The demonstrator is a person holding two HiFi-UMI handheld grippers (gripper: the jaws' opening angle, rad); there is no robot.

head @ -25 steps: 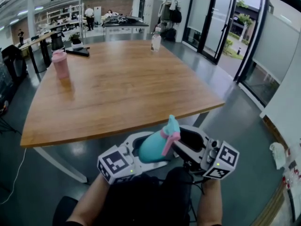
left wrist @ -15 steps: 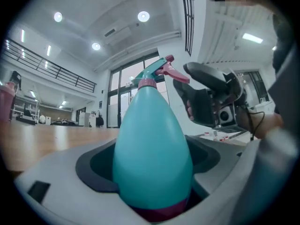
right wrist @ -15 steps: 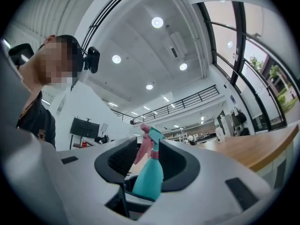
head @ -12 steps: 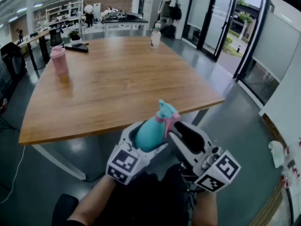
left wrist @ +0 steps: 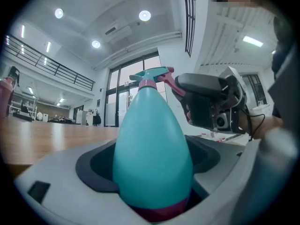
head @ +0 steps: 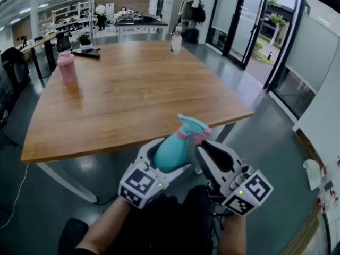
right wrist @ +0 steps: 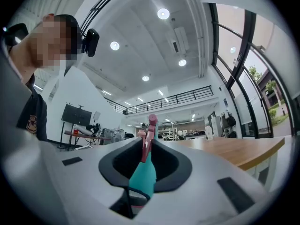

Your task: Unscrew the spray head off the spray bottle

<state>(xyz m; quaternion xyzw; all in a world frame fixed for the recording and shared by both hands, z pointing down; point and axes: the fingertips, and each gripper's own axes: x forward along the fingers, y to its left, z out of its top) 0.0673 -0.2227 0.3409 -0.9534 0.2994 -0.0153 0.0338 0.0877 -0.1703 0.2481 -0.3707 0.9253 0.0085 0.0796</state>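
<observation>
Near the table [head: 133, 116] edge, left gripper [head: 159, 161] clamps the spray bottle [head: 171, 152]; right gripper [head: 204, 145], jaws just closing, pinches the spray head [head: 191, 125]; squeezing its trigger [head: 204, 134] risks slipping, not unscrewing.

We recorded two hand-held tools, the left tool [head: 170, 157] and the right tool [head: 208, 149], each a white moulded shell with black jaw linings. Each carried a marker cube, left [head: 139, 183] and right [head: 249, 191], faced with black-and-white squares and showing a small green light. Black cables [head: 220, 209] hung beneath the right tool. The person wore a dark top [right wrist: 42, 128] with a sleeve badge [right wrist: 31, 118] and a black head camera [right wrist: 89, 42].
</observation>
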